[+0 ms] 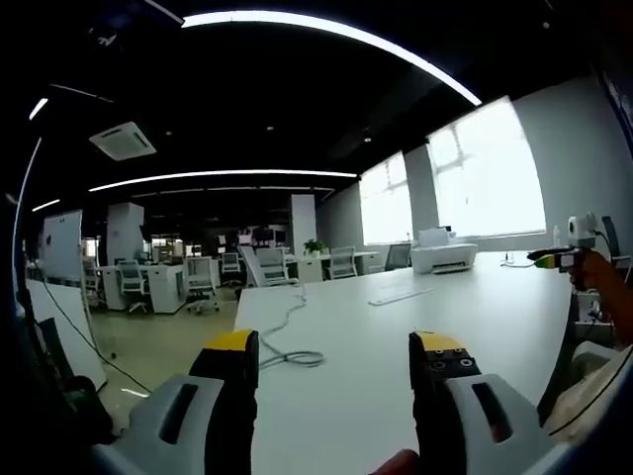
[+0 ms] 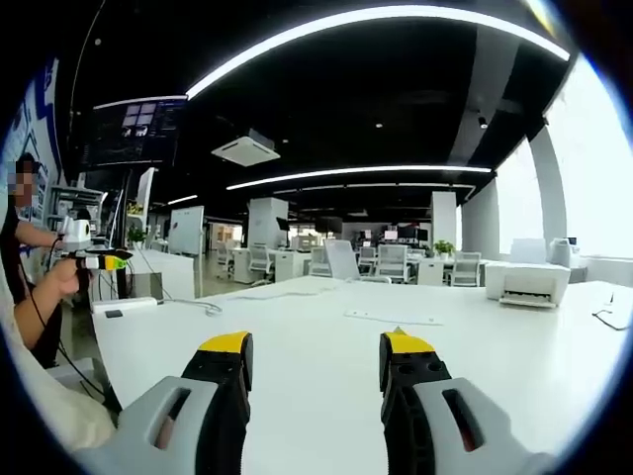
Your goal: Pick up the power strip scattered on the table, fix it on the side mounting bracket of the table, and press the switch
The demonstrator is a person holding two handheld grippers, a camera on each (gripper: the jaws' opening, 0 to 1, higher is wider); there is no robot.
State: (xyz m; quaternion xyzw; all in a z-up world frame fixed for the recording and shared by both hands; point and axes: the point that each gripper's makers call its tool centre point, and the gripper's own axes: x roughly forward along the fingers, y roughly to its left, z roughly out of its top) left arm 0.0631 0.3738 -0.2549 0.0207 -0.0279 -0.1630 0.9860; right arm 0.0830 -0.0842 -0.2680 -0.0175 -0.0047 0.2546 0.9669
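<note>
Both the left tongs (image 1: 336, 361) and the right tongs (image 2: 315, 358) are held parted and empty above the white desk (image 1: 396, 366). The power strip (image 2: 393, 318) lies flat mid-desk, well ahead. A coiled cable (image 1: 292, 351) and what may be a printer (image 2: 524, 280) are seen beyond.

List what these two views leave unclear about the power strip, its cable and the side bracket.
- Power strip: left gripper view, flat and far off, too small to make out the switch; likewise in the right gripper view.
- Cable: left gripper view, its lower end is hidden behind the left hand-held gripper.
- Side mounting bracket: cannot be told anywhere along the table edge.
</note>
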